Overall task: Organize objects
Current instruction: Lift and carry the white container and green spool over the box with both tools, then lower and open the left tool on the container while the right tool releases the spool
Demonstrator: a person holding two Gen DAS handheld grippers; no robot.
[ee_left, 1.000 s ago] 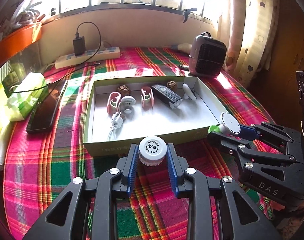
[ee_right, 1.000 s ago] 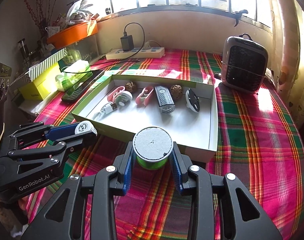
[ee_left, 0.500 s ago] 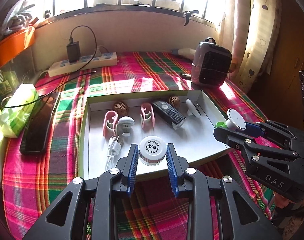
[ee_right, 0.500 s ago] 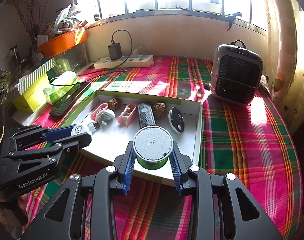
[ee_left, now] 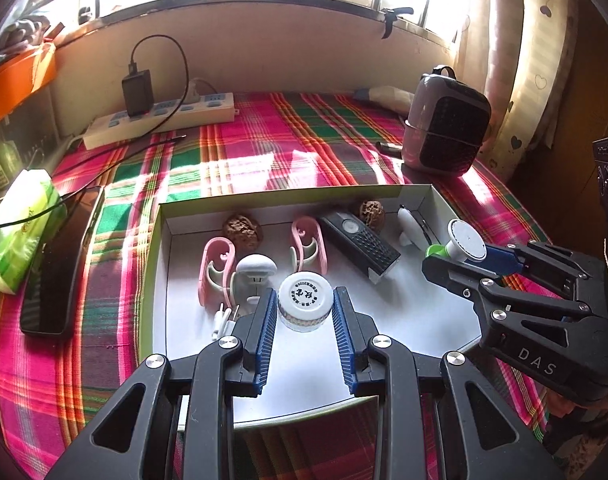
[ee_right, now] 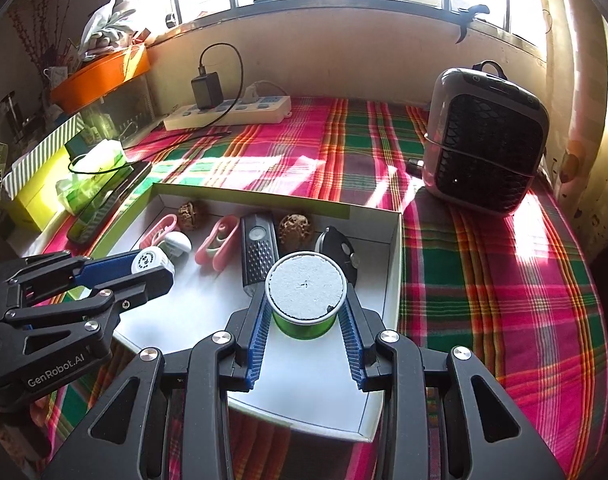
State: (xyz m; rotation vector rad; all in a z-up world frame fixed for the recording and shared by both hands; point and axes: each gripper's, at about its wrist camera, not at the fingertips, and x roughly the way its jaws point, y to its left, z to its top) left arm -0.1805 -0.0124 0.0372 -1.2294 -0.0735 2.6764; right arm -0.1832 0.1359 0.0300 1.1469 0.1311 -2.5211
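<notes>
Holding a white-capped bottle (ee_left: 305, 305) upright between their blue pads, the left tongs (ee_left: 305, 318) are closed on it part-way, and the right tongs (ee_right: 305, 314) grip a green tub (ee_right: 305, 300) with a grey-white lid the same way. Both loads hang over the open floor of the white box (ee_right: 391, 248), the bottle toward its left half and the tub toward its right, each above the near, bare part. What the next move turns on is what lies just beyond: the bottle sits near a white mushroom-shaped piece (ee_left: 256, 272) and a pink clip (ee_left: 216, 270), while the tub has a dark remote (ee_right: 258, 250) just left and far of it, its long axis running near to far. Straight down looks free for both, I judge. The box rests on the plaid worktop (ee_right: 483, 280).
</notes>
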